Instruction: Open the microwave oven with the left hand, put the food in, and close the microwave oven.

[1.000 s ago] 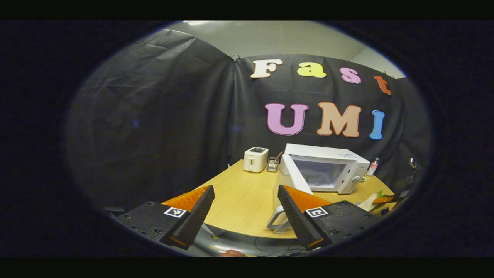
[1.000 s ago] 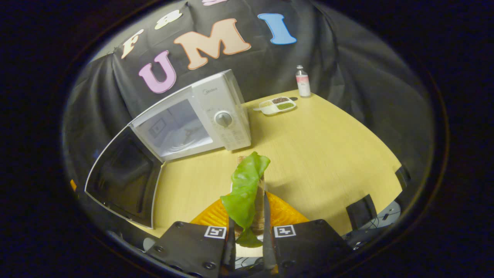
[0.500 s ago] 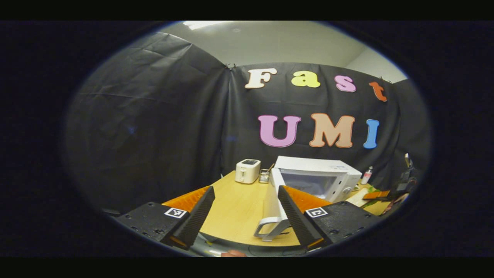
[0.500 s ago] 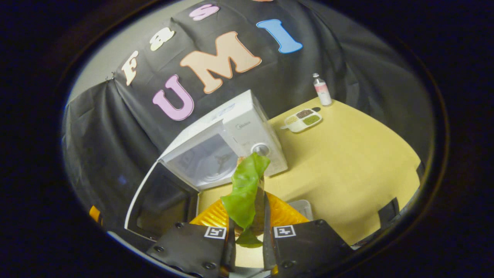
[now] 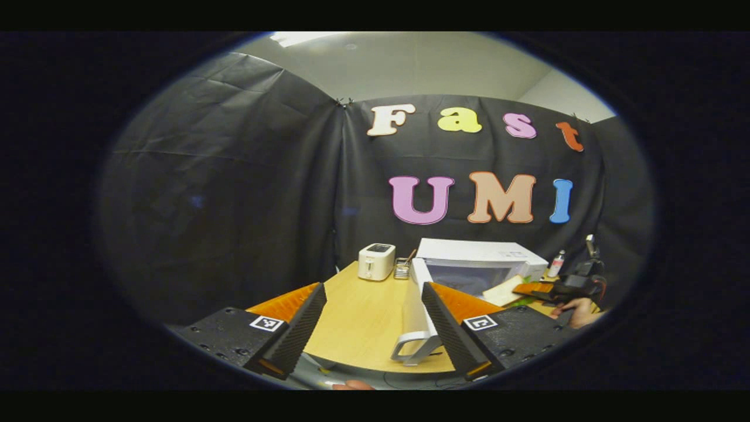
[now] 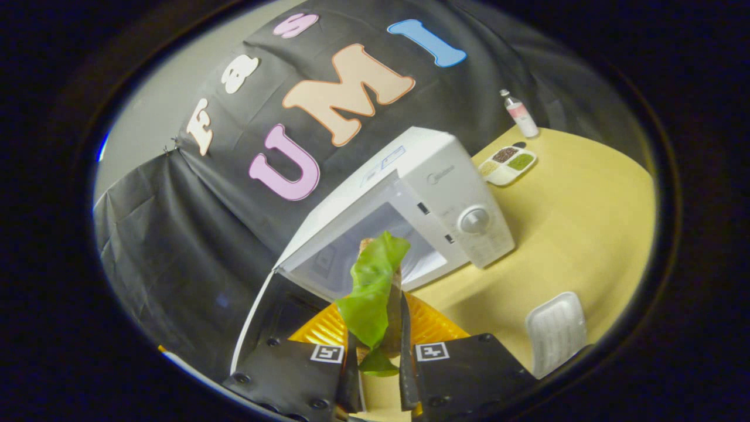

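Left gripper [image 5: 372,328]: fingers spread wide apart with nothing between them, held low over the near edge of the tabletop [image 5: 357,316]; the open door's handle [image 5: 413,346] shows just beside the right-side finger, and contact cannot be told.

Right gripper [image 6: 379,351]: fingers clenched on the food [image 6: 372,293], both pressing on it from either side. In the left gripper view it shows farther off at the right [image 5: 571,284], with the hand [image 5: 580,310] that holds it, in front of the oven.

Food: a sandwich-like piece with a green lettuce leaf hanging over its front and bread showing behind the leaf. It is held in the air in front of the oven's open cavity, its upper tip overlapping the opening in the right gripper view; whether it is past the front edge cannot be told.

Microwave oven [image 6: 433,193]: white, on the tabletop, door [image 6: 275,319] swung wide open to the left side, dial on the control panel at the right.

White tray [image 6: 554,331]: lies on the tabletop near the right gripper.

Sectioned dish [image 6: 507,165]: on the tabletop beyond the oven, holding dark and green fillings.

Bottle [image 6: 518,114]: upright near the dish, by the wall.

Toaster [image 5: 376,261]: white, left of the oven, with a small rack [image 5: 402,268] between them.
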`<act>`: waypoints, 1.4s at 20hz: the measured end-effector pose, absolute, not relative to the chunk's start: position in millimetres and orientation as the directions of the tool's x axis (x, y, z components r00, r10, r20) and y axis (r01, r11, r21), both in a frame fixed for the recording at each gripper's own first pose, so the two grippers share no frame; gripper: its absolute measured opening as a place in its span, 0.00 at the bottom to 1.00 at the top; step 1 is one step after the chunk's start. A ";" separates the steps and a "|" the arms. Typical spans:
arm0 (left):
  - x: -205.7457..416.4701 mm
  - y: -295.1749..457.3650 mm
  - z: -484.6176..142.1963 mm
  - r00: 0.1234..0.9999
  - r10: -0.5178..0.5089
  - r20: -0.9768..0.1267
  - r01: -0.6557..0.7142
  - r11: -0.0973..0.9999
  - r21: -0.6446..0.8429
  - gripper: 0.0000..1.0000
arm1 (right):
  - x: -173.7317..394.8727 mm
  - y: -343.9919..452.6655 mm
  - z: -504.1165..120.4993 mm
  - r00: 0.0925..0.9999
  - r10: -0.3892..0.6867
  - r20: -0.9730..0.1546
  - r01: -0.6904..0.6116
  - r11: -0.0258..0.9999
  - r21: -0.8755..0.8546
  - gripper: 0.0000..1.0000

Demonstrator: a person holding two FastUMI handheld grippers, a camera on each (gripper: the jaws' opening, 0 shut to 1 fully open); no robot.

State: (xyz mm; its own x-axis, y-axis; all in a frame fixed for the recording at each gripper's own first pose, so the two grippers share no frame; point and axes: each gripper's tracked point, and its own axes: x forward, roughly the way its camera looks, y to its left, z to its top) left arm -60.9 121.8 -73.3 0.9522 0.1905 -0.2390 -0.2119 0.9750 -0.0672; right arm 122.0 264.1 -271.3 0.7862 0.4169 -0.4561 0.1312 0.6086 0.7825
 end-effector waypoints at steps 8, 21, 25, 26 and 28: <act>-84.4 95.4 -73.6 0.958 0.134 -0.252 -0.165 0.980 -0.108 0.94 | 178.4 334.9 -300.0 0.796 0.374 -0.476 0.221 0.553 0.803 0.30; -122.2 119.8 -105.7 0.910 0.220 -0.351 -0.290 0.943 -0.161 0.95 | 268.7 375.4 -343.2 0.836 0.194 -0.513 0.368 0.496 0.787 0.29; -125.8 119.3 -115.1 0.900 0.217 -0.377 -0.299 0.938 -0.176 0.94 | 287.5 375.0 -356.2 0.836 0.161 -0.525 0.394 0.490 0.777 0.29; -125.1 117.0 -116.0 0.901 0.207 -0.381 -0.293 0.939 -0.182 0.94 | 290.1 374.9 -359.5 0.835 0.160 -0.527 0.400 0.480 0.780 0.29; -125.7 116.5 -118.5 0.897 0.201 -0.393 -0.287 0.942 -0.173 0.96 | 293.6 374.0 -363.2 0.842 0.139 -0.521 0.396 0.496 0.773 0.29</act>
